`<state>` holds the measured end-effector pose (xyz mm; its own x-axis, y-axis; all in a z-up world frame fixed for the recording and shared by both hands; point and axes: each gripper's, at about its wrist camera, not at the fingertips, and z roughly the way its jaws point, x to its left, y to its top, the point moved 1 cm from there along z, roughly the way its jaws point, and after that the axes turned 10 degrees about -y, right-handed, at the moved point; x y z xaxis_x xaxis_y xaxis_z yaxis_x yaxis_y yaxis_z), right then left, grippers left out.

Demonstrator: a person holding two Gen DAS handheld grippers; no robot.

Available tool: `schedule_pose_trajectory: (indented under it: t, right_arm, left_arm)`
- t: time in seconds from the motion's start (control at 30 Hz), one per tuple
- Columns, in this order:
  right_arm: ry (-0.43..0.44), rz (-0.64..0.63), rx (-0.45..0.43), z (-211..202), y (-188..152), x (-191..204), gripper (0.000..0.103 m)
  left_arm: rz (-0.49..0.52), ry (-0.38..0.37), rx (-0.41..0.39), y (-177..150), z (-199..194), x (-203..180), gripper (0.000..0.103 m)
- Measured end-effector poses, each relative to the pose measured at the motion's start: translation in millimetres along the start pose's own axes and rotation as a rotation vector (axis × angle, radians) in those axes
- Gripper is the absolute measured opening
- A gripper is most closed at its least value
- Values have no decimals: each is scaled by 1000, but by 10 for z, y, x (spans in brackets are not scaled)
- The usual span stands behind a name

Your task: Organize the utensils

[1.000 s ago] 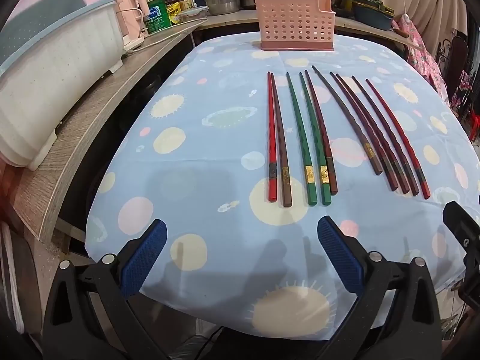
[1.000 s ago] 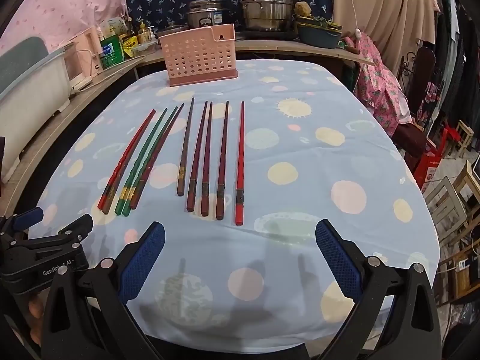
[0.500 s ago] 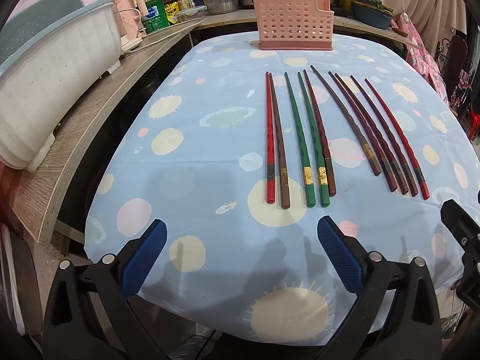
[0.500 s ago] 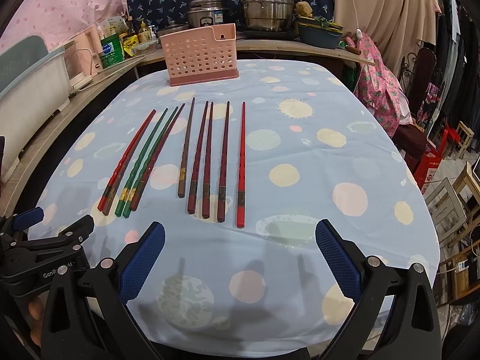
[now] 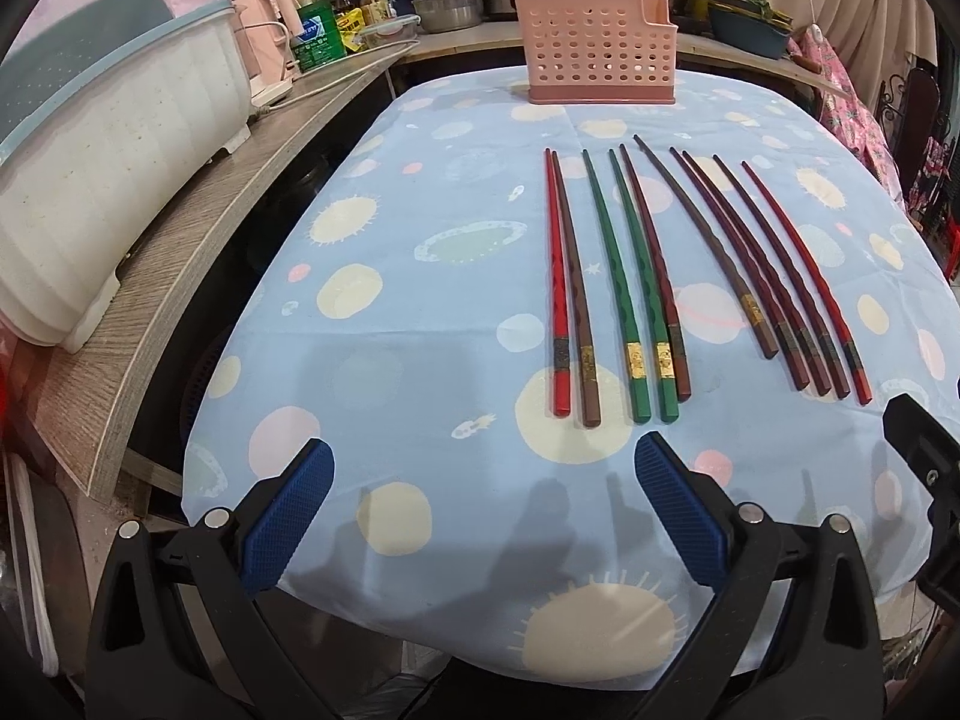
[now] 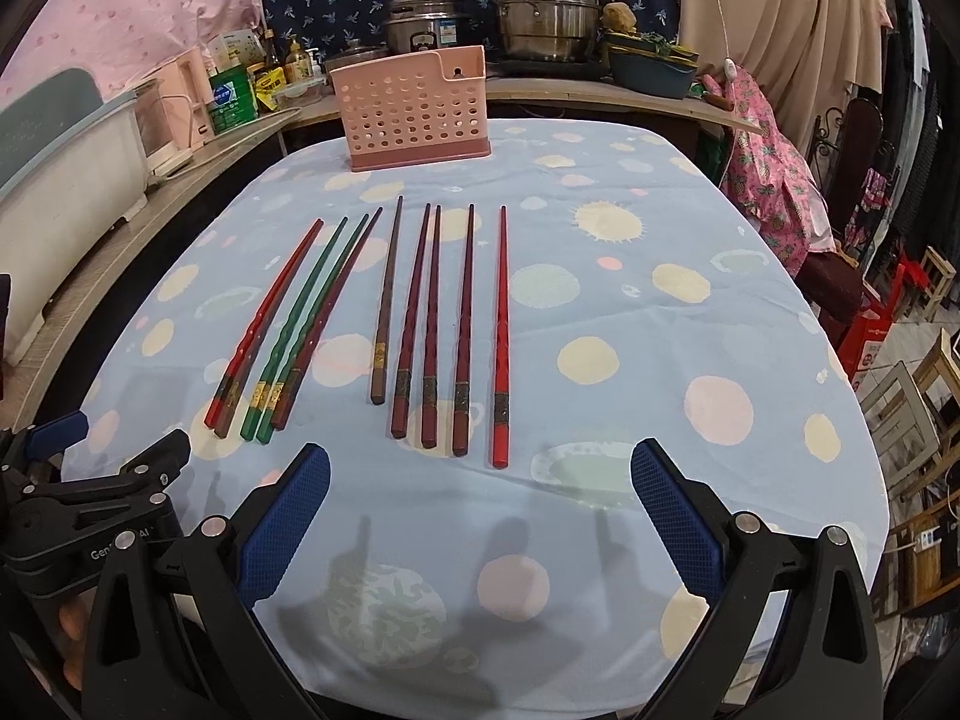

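Ten chopsticks [image 5: 660,282] laid side by side mid-tabletop [image 5: 420,312], pink basket [image 5: 600,48] upright beyond their tips. Left gripper [image 5: 480,516] and right gripper [image 6: 480,516] at near edge, jaws spread, holding nothing.

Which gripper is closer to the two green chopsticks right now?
Left. The left gripper hovers open just short of the green chopsticks, whose thick ends lie near its right finger. The right gripper sits further right, facing the dark red chopsticks.
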<state>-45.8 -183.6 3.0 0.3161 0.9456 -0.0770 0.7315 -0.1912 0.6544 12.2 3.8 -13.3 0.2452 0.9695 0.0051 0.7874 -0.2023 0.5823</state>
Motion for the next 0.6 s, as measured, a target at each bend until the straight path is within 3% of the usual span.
schedule_pose_trajectory:
  t: [0.6]
  right_arm:
    - [-7, -23, -28, -59, 20, 39, 96]
  left_arm:
    - [-21, -3, -4, 3, -25, 66, 96]
